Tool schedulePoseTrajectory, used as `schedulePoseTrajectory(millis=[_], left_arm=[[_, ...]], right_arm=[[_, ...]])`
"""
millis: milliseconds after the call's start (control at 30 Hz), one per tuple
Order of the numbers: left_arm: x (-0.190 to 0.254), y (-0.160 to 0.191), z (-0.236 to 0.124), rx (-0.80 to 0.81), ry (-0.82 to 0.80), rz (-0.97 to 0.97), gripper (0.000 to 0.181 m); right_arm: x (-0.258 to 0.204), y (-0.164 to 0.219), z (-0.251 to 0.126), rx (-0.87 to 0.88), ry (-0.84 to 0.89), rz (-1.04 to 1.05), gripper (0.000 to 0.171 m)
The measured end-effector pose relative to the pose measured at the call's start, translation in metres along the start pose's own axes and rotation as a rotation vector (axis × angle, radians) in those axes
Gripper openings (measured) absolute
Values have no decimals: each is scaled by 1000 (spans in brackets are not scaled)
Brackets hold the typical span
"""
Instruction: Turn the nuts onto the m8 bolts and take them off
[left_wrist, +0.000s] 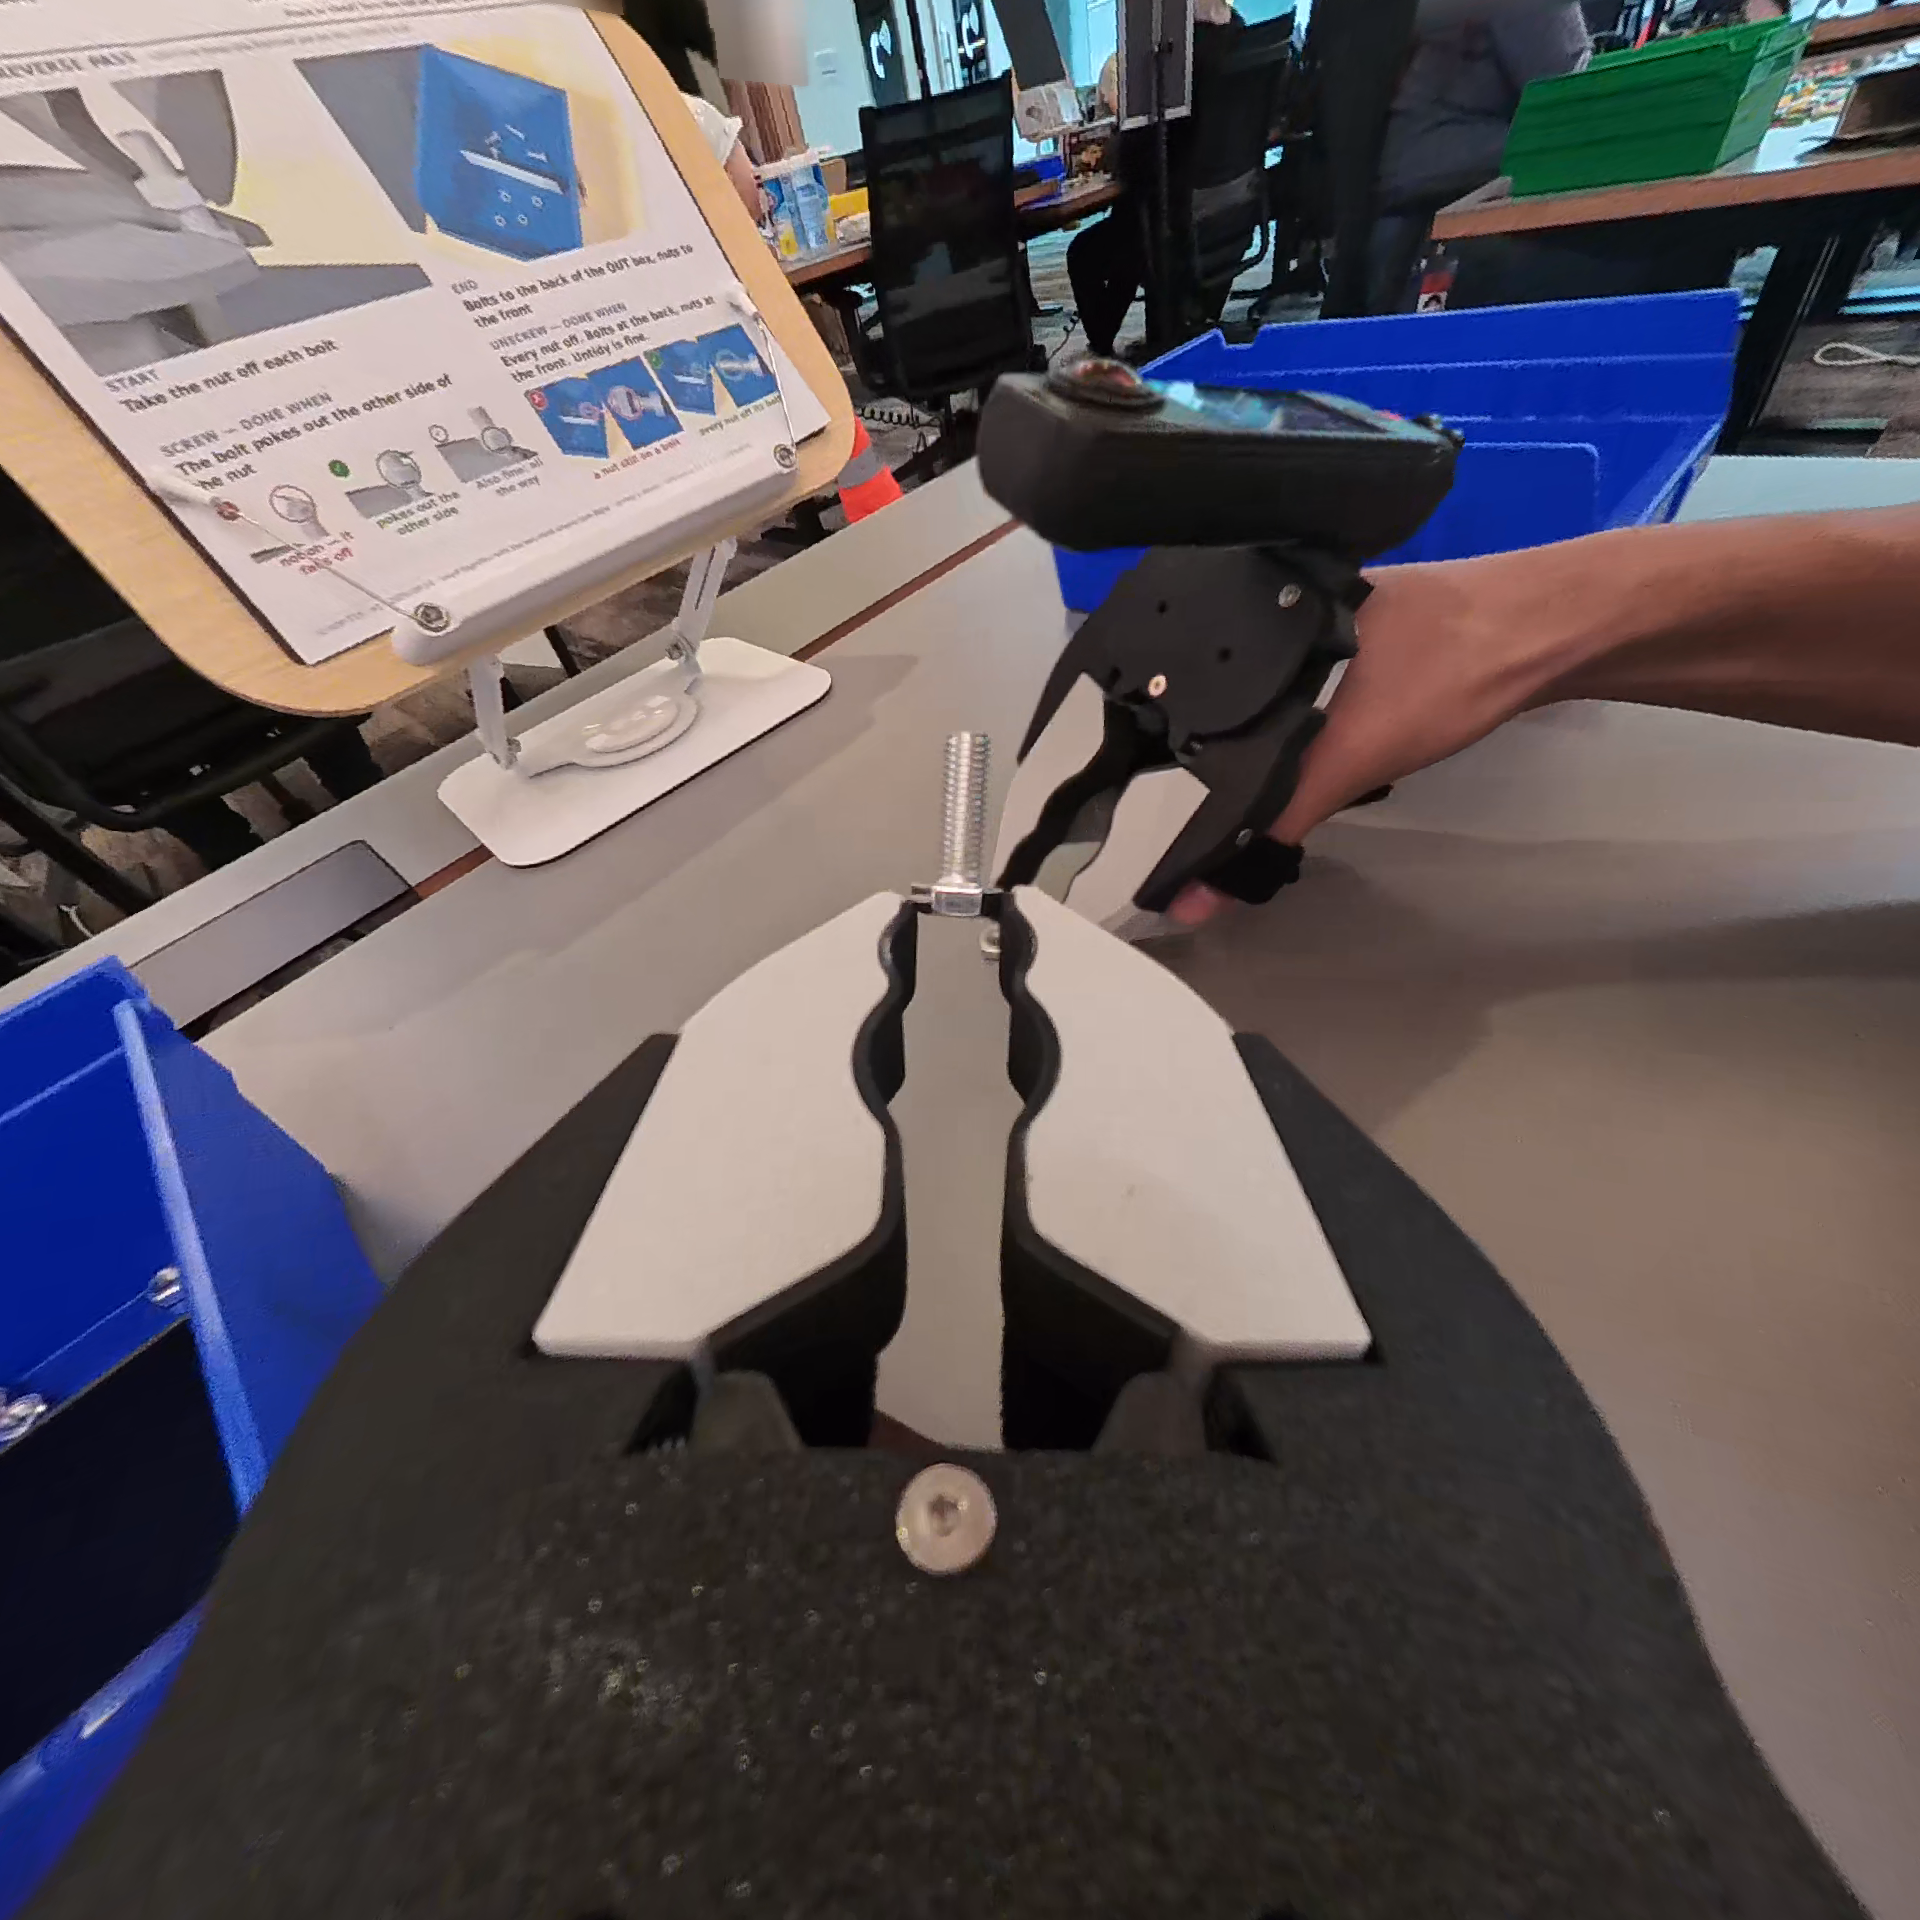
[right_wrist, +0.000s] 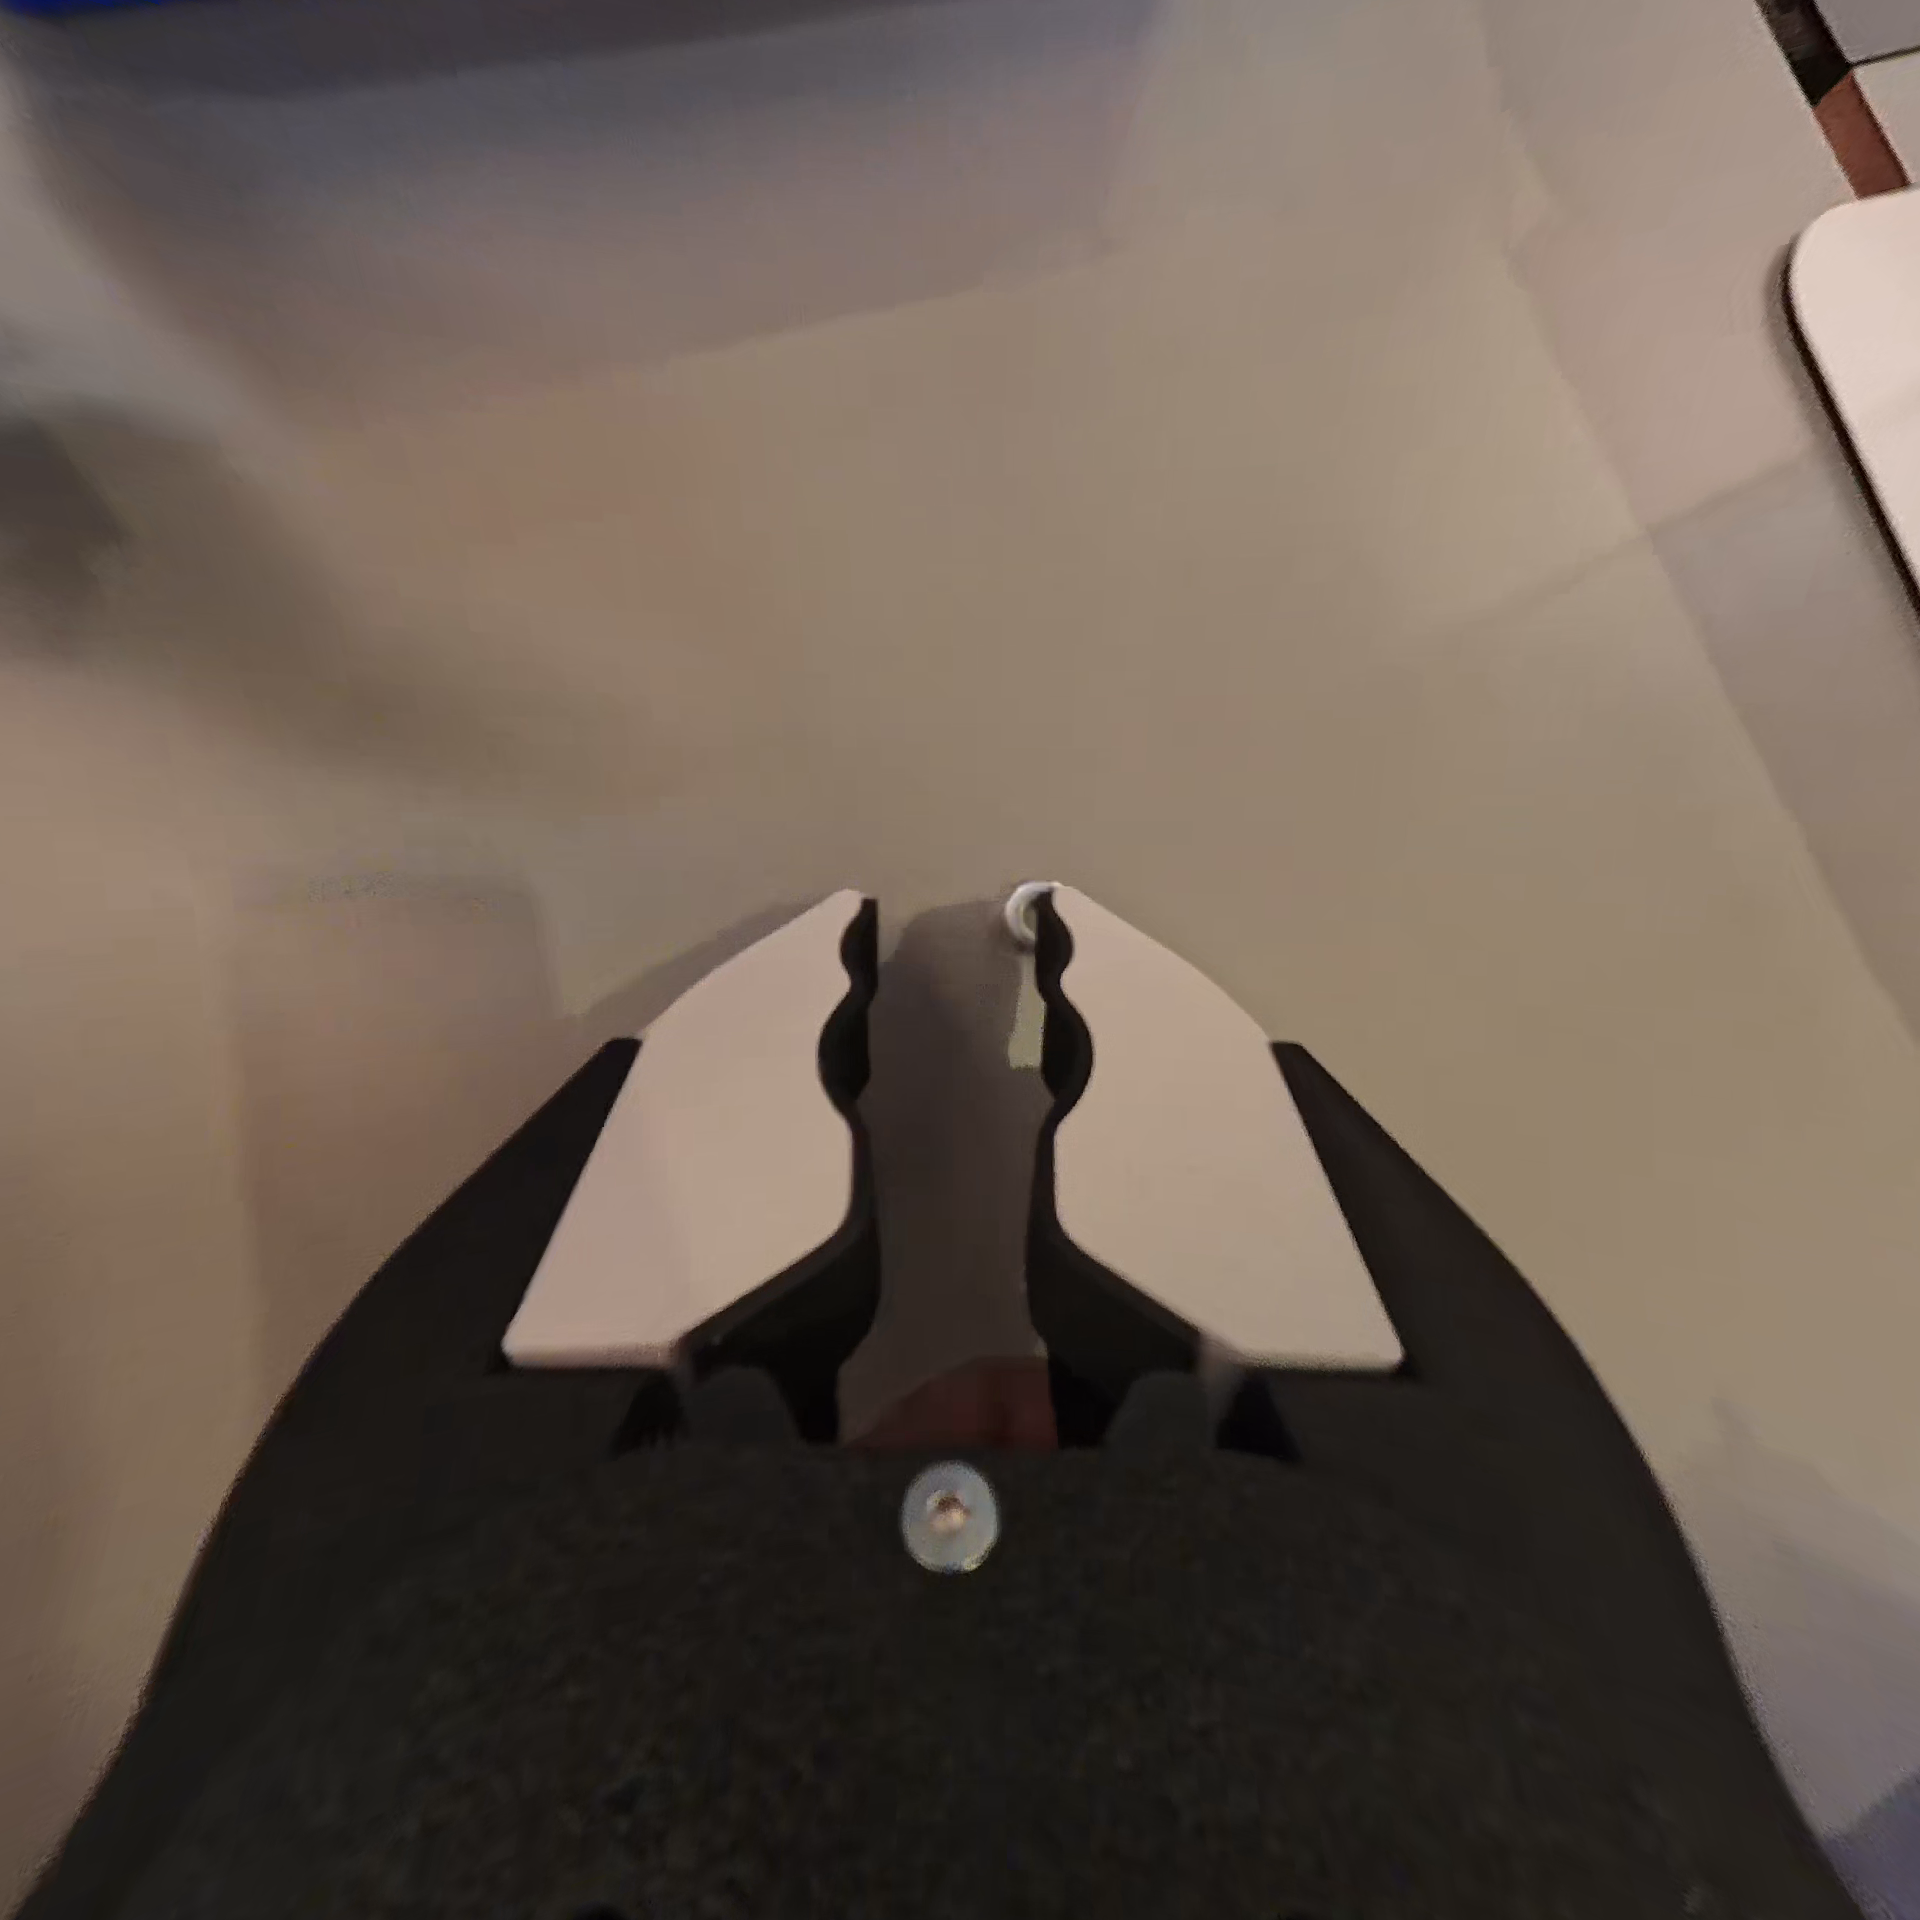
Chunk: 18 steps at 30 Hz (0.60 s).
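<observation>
- Bolt (left_wrist: 964, 800) stands upright at the tips of my left gripper (left_wrist: 958, 914), its hex head pinched between the two fingertips and its threaded shank pointing up, bare of any nut.
- Just right of the bolt, my right gripper (left_wrist: 1101, 883) points down at the grey table (left_wrist: 1558, 1091), held by a hand (left_wrist: 1455, 707); its fingers stand a little apart with nothing between them.
- Beside the bolt head, a small silvery nut (right_wrist: 1023, 914) lies on the table, touching the inner tip of my right gripper's right finger (right_wrist: 1164, 1122); it is not clamped.
- Behind the bolt and to its left, an instruction card (left_wrist: 364, 312) leans on a white stand (left_wrist: 634, 748).
- Behind and right of the bolt sits a blue bin (left_wrist: 1507, 416); a second blue bin (left_wrist: 125, 1247) is left of the bolt, nearer me.
</observation>
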<state>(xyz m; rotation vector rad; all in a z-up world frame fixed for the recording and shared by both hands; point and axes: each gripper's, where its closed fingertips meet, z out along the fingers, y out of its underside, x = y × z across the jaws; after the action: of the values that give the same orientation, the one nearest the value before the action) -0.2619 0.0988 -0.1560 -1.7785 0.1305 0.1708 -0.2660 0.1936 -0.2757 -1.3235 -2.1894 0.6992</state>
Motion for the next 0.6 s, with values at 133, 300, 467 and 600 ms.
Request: schedulePoseTrajectory(millis=[133, 300, 467, 600], left_arm=[[0, 0, -1, 9, 0, -22, 15], [1, 1, 0, 16, -3, -22, 15], [4, 1, -1, 14, 3, -9, 15], [5, 1, 1, 11, 14, -10, 15]], right_arm=[[11, 13, 3, -34, 46, 22, 34], [18, 10, 9, -34, 26, 92, 37], [17, 9, 10, -34, -4, 108, 33], [14, 8, 11, -26, -31, 100, 24]])
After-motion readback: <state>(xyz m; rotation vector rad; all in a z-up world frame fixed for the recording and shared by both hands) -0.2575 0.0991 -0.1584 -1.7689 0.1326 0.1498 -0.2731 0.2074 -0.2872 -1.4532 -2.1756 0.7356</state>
